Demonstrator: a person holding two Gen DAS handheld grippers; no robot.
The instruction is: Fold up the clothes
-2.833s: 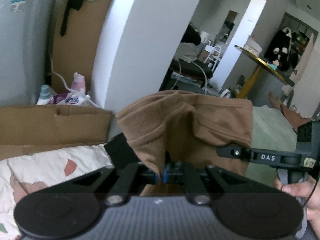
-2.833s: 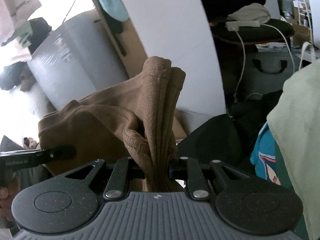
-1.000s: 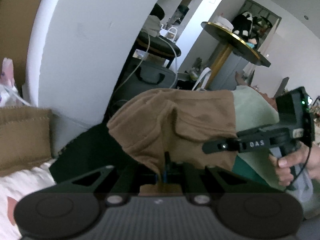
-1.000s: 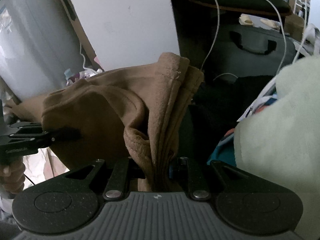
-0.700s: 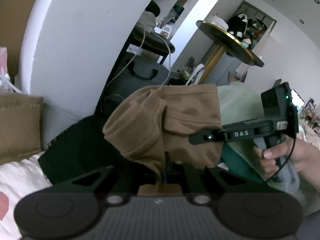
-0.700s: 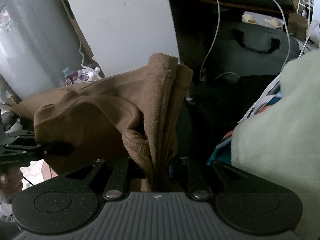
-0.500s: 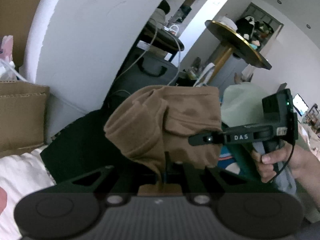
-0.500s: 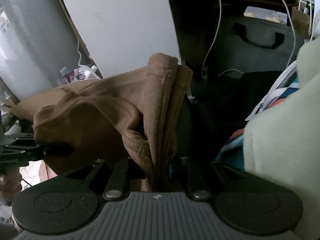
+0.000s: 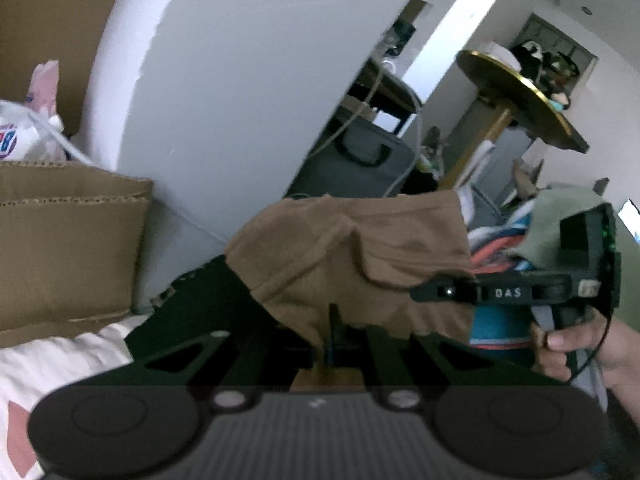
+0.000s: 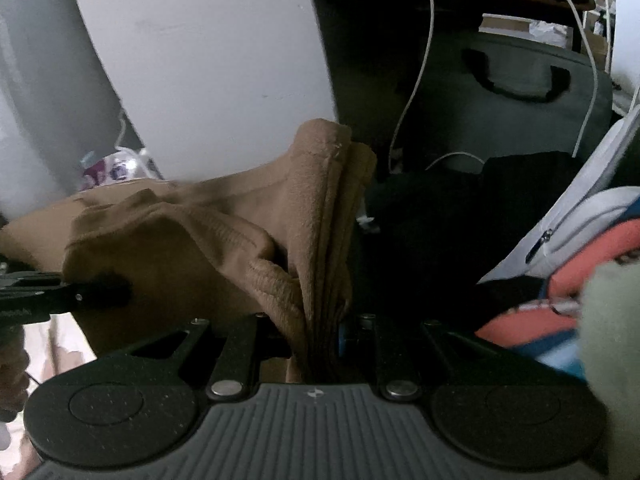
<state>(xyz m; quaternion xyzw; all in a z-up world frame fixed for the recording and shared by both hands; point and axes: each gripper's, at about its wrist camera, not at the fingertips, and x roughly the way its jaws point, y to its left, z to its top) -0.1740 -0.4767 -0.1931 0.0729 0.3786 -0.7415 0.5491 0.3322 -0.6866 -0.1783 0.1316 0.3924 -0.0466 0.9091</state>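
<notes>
A folded brown fleece garment hangs between both grippers above a dark cloth. My left gripper is shut on one thin edge of it. My right gripper is shut on a thicker bunch of layers of the brown garment. In the left wrist view the right gripper's black body sits at the right, held by a hand. In the right wrist view the left gripper's black arm reaches in from the left edge.
A white curved panel stands behind, with a cardboard box to its left. A dark suitcase with a white cable lies beyond. A pile of clothes, pale green, coral and blue, lies to the right. Patterned white bedding lies bottom left.
Both grippers have come down with the brown garment still held. The suitcase and clothes pile now look closer, and the pale green cloth has slid toward the right edge.
</notes>
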